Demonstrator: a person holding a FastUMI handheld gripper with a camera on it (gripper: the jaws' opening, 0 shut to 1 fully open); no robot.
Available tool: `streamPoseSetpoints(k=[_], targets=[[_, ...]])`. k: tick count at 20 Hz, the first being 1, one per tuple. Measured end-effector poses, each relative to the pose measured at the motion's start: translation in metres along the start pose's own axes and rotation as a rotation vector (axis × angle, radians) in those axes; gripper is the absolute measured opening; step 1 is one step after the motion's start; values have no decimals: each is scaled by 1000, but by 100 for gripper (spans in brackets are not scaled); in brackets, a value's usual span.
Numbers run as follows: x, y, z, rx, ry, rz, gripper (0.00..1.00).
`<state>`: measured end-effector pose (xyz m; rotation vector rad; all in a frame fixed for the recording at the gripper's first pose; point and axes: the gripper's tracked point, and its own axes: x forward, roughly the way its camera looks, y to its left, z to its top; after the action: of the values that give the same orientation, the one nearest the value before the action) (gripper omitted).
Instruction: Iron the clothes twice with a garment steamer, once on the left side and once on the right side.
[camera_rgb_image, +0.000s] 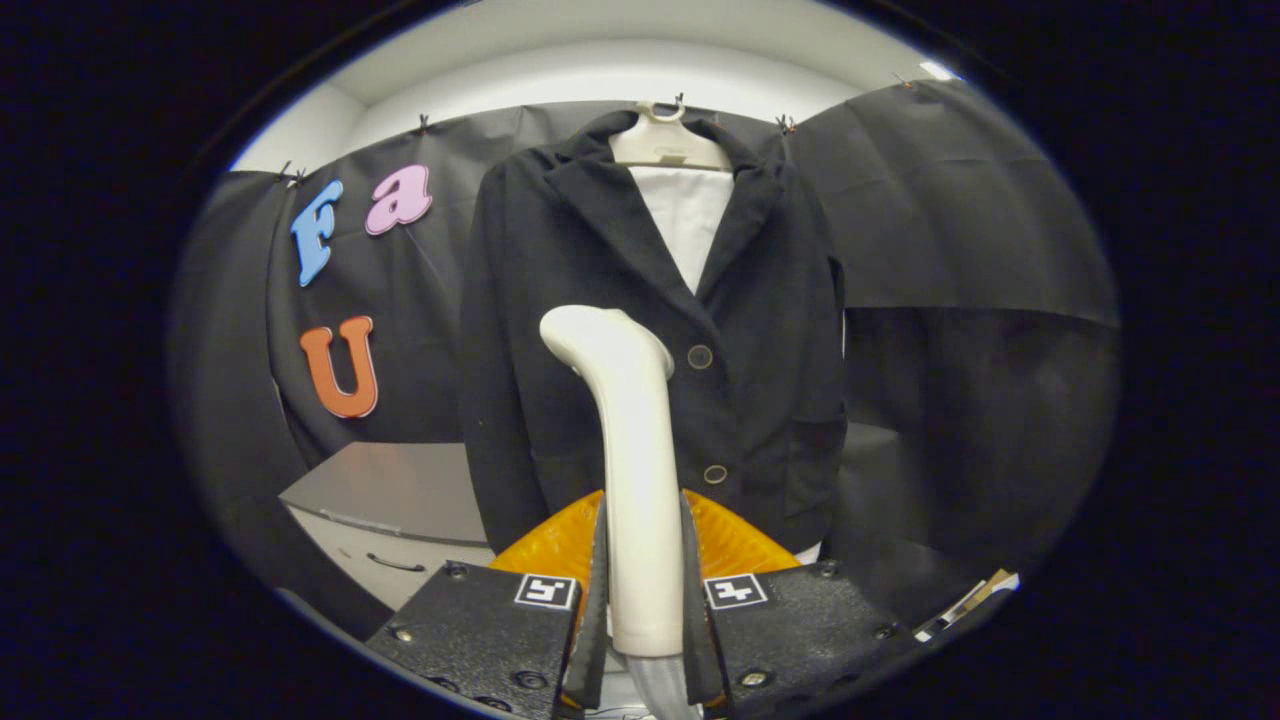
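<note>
A black blazer (770, 330) hangs on a white hanger (668, 140) over a white shirt (688, 225), straight ahead against the booth wall. A white garment steamer (630, 450) stands upright between my fingers, its curved head (590, 335) turned toward the jacket's left front panel, near the upper button (700, 356). My gripper (642, 590) is shut on the steamer's handle, both pads pressing its sides. An orange ribbed base (735, 545) shows just behind the handle. The steamer's lower hose end is partly hidden by the fingers.
A grey cabinet (400, 500) with a drawer handle stands low to the left of the jacket. Black cloth covers the wall on both sides. Some light-coloured strips (965, 605) lie low to the right.
</note>
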<state>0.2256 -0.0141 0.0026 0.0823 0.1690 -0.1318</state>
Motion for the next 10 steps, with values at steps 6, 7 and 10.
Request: streamPoseSetpoints(k=[6, 7, 10], targets=[[1, -7, -31, -20, 42, -22, 34], [1, -8, -35, -21, 48, -24, 34], [0, -10, -49, -26, 69, -30, 34]])
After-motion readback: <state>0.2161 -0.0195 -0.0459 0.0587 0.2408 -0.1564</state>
